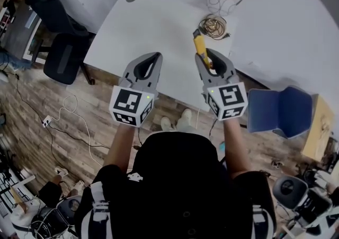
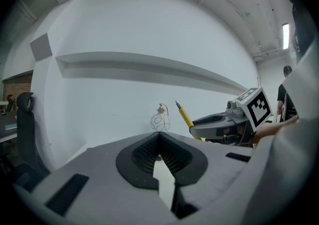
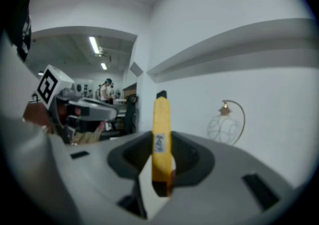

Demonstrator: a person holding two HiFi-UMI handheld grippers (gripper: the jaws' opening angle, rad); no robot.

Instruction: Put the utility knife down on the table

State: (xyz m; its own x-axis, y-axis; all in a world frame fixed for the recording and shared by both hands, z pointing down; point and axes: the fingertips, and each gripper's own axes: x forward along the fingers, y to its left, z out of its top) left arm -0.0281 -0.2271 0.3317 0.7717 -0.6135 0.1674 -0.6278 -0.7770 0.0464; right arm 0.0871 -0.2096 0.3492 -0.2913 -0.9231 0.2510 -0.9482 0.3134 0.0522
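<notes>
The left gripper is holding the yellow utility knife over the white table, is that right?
No, it is the right gripper that holds the yellow utility knife over the white table; the right gripper view shows the knife clamped there.

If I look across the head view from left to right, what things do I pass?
Black chair → left gripper → right gripper holding the knife → blue chair

Left tool [image 1: 157,56] closed and empty, right tool [image 1: 207,58] clamped on utility knife [image 1: 200,45]
</notes>
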